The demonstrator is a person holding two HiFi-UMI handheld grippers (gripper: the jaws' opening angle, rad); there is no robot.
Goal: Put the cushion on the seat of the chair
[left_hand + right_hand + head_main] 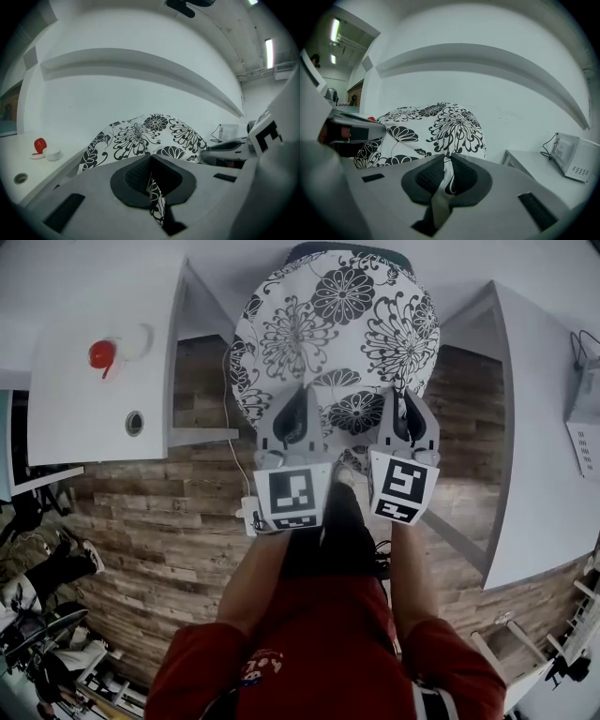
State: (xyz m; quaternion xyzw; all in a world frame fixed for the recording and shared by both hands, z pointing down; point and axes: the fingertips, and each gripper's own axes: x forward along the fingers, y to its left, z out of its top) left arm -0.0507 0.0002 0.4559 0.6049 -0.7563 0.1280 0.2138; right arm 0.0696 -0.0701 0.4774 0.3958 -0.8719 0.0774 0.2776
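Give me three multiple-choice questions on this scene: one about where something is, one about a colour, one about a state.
1. Where does the red object sit?
A on the floor
B on the right-hand desk
C on the white desk at the left

2. What is the cushion printed with?
A black flowers on white
B red stripes
C plain blue

3. The left tongs and right tongs are:
A open and empty
B each shut on the cushion's edge
C shut on a cable

Answers:
1 C, the head view shows it on the left desktop, beside a white thing.
2 A, all three views show the black-and-white floral print.
3 B, each gripper view shows patterned fabric pinched between the pads.
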